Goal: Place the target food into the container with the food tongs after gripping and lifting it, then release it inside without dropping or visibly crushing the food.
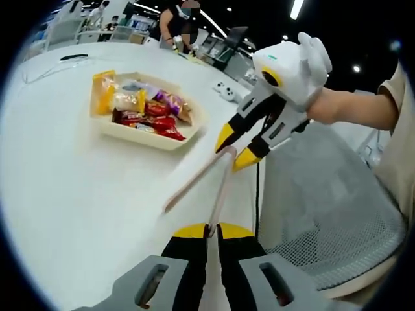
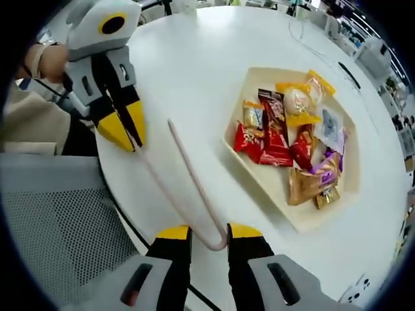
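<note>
Tongs (image 2: 188, 188), pale pink, lie between my two grippers over the white table (image 1: 78, 194), just short of the tray (image 2: 305, 217) of wrapped snacks (image 2: 285, 139). My right gripper (image 2: 209, 234) clamps the bend, jaws pressed against it. In the right gripper view, my left gripper (image 2: 126, 133) pinches one arm's tip, jaws together. The left gripper view shows that tip at my left gripper (image 1: 212, 228), plus a mesh chair (image 1: 324, 214) beside the table.

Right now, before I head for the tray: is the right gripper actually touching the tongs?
Touching. In the right gripper view, the right gripper has its jaws on either side of the pink tongs' bent end, pressing against it.
</note>
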`<state>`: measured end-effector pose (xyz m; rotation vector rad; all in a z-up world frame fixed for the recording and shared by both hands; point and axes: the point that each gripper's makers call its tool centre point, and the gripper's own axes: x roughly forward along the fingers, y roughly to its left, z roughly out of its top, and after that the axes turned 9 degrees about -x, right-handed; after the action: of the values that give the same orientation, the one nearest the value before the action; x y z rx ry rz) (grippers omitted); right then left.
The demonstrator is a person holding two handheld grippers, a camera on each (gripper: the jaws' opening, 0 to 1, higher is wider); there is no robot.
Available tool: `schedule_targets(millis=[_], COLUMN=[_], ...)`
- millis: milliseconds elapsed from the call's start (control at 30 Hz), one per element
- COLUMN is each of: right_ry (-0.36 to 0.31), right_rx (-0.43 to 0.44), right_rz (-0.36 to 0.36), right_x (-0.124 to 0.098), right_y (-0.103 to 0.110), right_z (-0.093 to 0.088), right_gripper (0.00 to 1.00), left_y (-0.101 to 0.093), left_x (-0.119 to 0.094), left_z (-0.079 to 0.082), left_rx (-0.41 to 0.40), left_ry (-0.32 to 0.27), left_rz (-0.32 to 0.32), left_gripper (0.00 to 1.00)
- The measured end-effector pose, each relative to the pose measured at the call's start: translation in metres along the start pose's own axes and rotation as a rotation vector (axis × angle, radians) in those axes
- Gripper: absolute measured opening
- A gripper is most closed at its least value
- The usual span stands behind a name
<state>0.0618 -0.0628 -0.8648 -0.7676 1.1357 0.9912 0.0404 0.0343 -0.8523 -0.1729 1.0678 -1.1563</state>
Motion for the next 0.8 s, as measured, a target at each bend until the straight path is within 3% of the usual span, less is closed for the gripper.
schedule_targets(millis=[500,800], right_ry=[0.013,-0.006], right_rx=[0.013,0.032], right_rz=[-0.023,-0.031], right_x=[0.0046,0.0043], right_y=[0.0025,0.0034], right_z=[-0.0043,-0.0064], right_gripper=[0.21,0.21], left_y=[0.0008,0.0], left_x=[0.0048,0.0058], left_z=[-0.0053,-0.0061], left_rx=[-0.022,-0.033], left_ry=[-0.004,-0.011], left_rz=[0.033,0.02], left_gripper=[0.04,0.05])
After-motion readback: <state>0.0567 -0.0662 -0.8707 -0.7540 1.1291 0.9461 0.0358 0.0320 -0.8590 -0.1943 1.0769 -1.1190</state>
